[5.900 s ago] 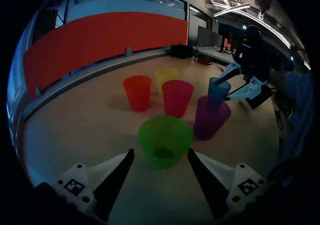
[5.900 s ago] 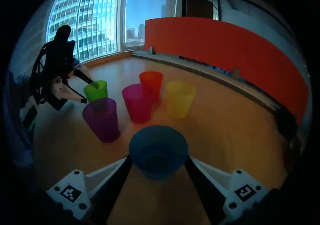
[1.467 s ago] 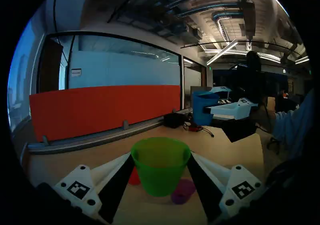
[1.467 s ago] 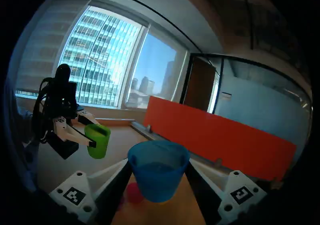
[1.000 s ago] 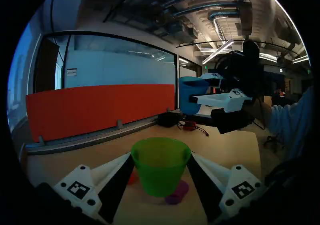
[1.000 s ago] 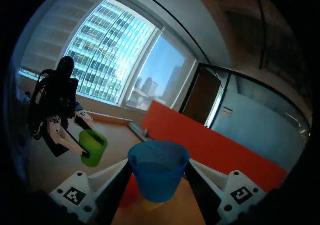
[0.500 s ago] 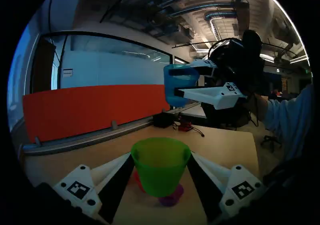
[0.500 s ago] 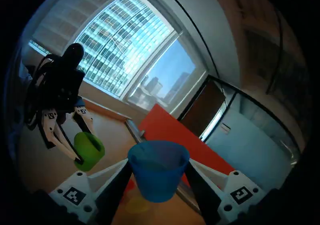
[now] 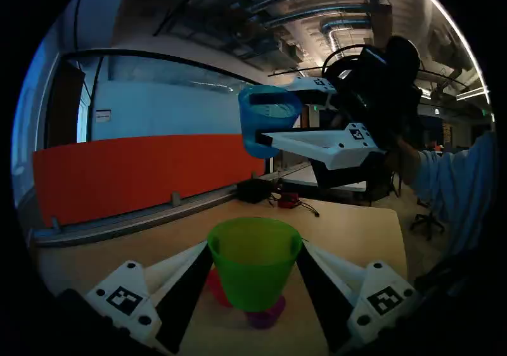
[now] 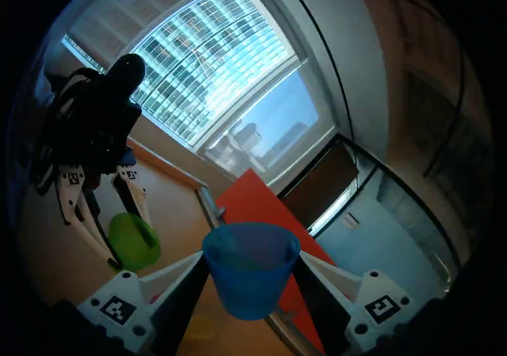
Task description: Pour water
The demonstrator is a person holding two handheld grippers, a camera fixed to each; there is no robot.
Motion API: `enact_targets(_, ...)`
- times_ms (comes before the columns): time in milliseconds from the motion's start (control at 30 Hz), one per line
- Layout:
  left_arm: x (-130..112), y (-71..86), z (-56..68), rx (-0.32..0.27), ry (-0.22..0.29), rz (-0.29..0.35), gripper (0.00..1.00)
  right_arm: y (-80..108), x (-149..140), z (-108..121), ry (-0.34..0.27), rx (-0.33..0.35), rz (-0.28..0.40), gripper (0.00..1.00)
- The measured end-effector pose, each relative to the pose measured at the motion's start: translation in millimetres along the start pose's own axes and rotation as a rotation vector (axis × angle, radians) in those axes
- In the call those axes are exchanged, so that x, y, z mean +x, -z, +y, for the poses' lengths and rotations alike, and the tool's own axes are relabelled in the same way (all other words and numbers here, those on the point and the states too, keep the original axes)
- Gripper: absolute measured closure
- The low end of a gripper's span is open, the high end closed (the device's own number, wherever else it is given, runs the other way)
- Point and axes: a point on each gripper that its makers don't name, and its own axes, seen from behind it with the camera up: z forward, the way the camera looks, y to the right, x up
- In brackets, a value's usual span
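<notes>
My left gripper (image 9: pixel 253 264) is shut on a green cup (image 9: pixel 254 261), held upright above the wooden table (image 9: pixel 355 223). My right gripper (image 10: pixel 250 273) is shut on a blue cup (image 10: pixel 250 277) that holds water. In the left gripper view that blue cup (image 9: pixel 266 128) hangs tilted above and slightly behind the green one, clamped in the right gripper (image 9: pixel 288 131), with a sleeved arm (image 9: pixel 453 185) behind it. The right gripper view looks steeply sideways and shows the left gripper (image 10: pixel 123 226) with the green cup (image 10: pixel 133 242) low at the left.
Below the green cup sit a pink cup (image 9: pixel 215 286) and a purple cup (image 9: pixel 263 318) on the table. A red partition (image 9: pixel 139 172) runs along the table's far edge, with cables and a dark box (image 9: pixel 253 191) at its end. Big windows (image 10: pixel 209 71) stand behind the left gripper.
The right gripper has carried the blue cup closer, higher over the green cup, and tilted it further. The green cup has stayed put in the left gripper.
</notes>
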Motion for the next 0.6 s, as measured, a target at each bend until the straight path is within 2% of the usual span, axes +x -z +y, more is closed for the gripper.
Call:
enact_targets(267,1.9,-1.4,5.5,-0.012,0.001,0.007,0.13,-9.3,10.8,-1.5,0.096,-0.001,0.012,0.11)
enact_targets(600,4.4,-2.5,8.0,-0.018,-0.002,0.01,0.13,-21.1,16.7,1.0,0.254,-0.02,0.007,0.11)
